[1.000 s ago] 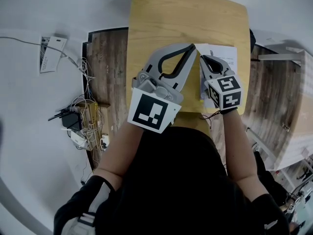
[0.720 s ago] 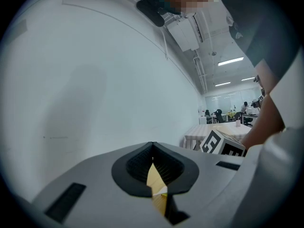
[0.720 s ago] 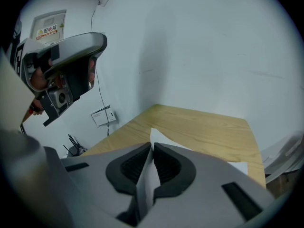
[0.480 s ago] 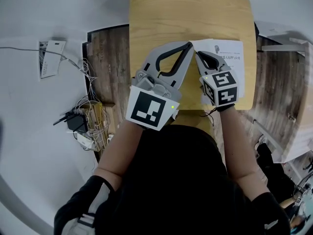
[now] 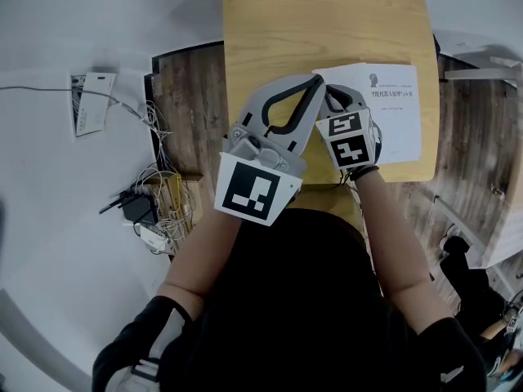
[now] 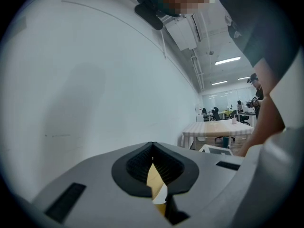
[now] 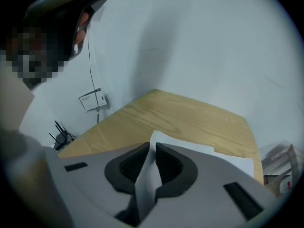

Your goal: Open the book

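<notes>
The book lies on the wooden table with a white printed page facing up, right of centre. My right gripper is at the book's left edge, pointing steeply down. In the right gripper view a white page runs up between its pads while the jaws are opening; the rest of the book lies flat beyond. My left gripper hovers just left of it, held nearly level, tips together. Its jaws hold nothing; table and a white corner show through the slit.
Left of the table, on the floor, are a router and a tangle of cables, and a white wall panel. Boxes and shelving stand to the right. The table's far half is bare wood. My body hides its near edge.
My right gripper has sunk and shifted left toward the left gripper's tip, taking the page with it. The book's page now lies flatter. The left gripper has barely moved.
</notes>
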A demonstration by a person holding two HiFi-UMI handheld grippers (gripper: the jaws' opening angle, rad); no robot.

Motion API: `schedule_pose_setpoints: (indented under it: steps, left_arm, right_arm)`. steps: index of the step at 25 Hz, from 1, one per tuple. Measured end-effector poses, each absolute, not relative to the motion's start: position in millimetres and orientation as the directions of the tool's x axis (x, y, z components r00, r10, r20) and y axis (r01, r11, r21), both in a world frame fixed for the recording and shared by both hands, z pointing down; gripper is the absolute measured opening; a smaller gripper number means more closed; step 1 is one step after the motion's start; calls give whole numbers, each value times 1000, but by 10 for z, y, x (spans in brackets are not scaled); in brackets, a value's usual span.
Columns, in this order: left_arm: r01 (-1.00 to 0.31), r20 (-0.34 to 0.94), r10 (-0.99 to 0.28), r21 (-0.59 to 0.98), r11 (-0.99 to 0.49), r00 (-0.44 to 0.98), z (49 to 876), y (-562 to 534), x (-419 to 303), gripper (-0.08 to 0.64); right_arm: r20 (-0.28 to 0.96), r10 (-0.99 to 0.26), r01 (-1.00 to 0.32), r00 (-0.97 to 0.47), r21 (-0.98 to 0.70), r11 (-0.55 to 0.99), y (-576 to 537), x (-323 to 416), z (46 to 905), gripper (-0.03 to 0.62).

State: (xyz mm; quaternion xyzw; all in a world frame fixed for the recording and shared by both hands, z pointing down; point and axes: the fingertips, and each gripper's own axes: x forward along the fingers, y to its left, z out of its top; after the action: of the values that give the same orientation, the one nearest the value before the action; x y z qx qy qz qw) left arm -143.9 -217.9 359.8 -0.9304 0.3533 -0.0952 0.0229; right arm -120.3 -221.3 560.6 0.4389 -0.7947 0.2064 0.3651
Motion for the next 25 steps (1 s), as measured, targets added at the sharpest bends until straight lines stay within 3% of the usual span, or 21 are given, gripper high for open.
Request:
schedule_pose_setpoints:
  steps: [12,25]
  left_arm:
    - [-656,172,-663,-107,-747,728,3645,-2123,-1665,6]
    - [-686,175,-691,-101,-721,701,3671,-2129,-1942,8]
  right_arm:
    - [857,-434,-785,-278,58,617,-1928,-1715,6279,60]
    - [910,-311,-824,-274,-55,564,-2021,-1786,6279,69]
